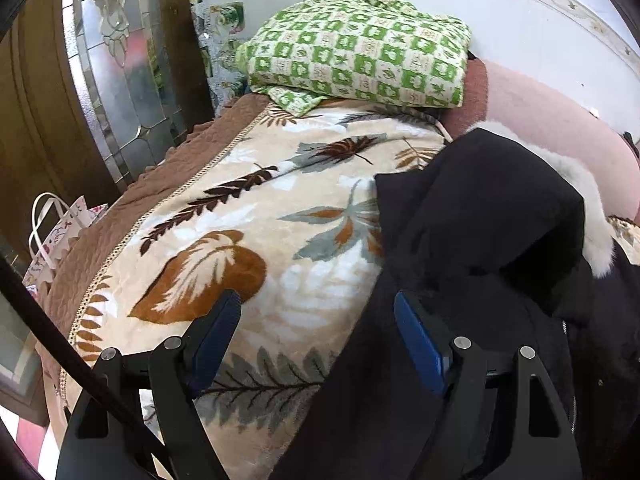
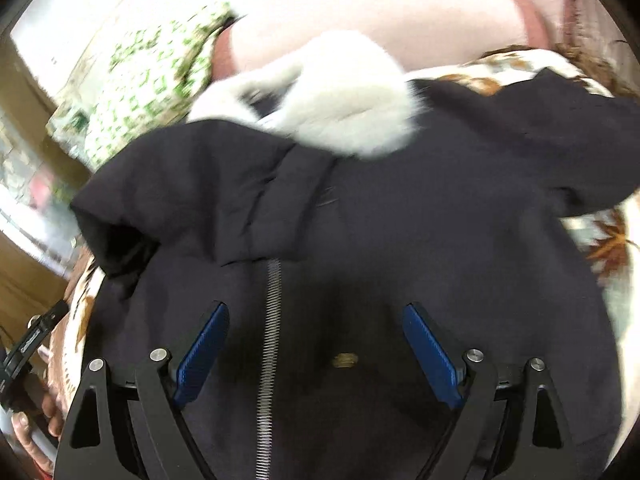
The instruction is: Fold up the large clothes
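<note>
A large black coat [image 2: 360, 208] with a white fur collar [image 2: 344, 92] lies spread on a leaf-patterned blanket [image 1: 248, 248]. Its metal zipper [image 2: 270, 332] runs down the middle, and one sleeve [image 2: 180, 184] is folded across the chest. My right gripper [image 2: 316, 312] hovers open over the coat's front, with the zipper between its blue pads [image 2: 428, 352] and nothing held. In the left wrist view the coat [image 1: 480, 240] fills the right side. My left gripper [image 1: 318, 300] is open above the coat's left edge, one pad [image 1: 216, 340] over the blanket, the other over black cloth.
A folded green checked quilt [image 1: 356, 52] and a pink pillow [image 1: 552, 136] lie at the head of the bed. A glass-panelled wooden door [image 1: 120, 80] and a paper gift bag [image 1: 60, 232] stand to the left. A hand [image 2: 36, 432] shows at the lower left of the right wrist view.
</note>
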### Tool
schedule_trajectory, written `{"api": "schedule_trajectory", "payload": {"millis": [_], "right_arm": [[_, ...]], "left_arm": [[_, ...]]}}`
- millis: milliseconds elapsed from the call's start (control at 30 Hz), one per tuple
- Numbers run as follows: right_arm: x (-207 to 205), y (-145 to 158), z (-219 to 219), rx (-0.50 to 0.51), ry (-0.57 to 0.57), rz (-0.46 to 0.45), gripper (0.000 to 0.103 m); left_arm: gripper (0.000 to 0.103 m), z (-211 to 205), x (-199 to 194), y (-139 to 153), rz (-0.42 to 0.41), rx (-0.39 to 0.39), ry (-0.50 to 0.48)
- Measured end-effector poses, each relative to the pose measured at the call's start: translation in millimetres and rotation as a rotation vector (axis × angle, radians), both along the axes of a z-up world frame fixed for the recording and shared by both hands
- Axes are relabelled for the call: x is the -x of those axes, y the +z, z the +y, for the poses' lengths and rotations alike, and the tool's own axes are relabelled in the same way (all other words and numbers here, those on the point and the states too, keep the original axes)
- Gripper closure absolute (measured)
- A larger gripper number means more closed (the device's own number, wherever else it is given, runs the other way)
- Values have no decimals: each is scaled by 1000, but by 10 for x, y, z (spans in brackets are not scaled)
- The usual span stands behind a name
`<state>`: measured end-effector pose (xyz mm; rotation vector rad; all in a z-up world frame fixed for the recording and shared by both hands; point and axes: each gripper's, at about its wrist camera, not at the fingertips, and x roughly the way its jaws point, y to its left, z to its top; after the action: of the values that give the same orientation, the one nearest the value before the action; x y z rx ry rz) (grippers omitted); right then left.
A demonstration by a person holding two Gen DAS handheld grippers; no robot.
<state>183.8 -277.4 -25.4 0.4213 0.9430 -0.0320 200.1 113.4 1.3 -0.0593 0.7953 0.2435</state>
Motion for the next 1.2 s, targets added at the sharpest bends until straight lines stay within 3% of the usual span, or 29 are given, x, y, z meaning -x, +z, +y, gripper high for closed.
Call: {"api": "schedule_trajectory", "payload": {"millis": [167,300,533,733,767,833,867,900,1033,1200], "right_arm": [[91,63,-345,-39,-109,-15,12],[44,28,-439,-56,-121,-6,12],[-530,-104,-87,-153,-27,10,12],[-1113,-391,337,-147,12,81,12],[-1144,-382,405,-133,24,75,19],[-1170,-304,545,-78,68,73,51],[-1164,-227,576,-84,103,66,76],[-1143,-156,570,-84,115,58,88],[-927,294,433,34,83,-4,90],[-644,753,-129,170,-59,-51,91]], "left_arm": [[25,147,-28,22,-1,39,37],[25,185,-47,0,6,43,51],[25,124,-54,-26,15,38,37],[25,48,-84,-58,27,4,15],[25,39,-92,-65,31,-4,12],[25,29,-97,-69,33,-14,5],[25,25,-95,-66,35,-20,2],[25,26,-90,-56,34,-22,0],[25,40,-56,-27,27,6,3],[25,34,15,28,6,8,-2]]}}
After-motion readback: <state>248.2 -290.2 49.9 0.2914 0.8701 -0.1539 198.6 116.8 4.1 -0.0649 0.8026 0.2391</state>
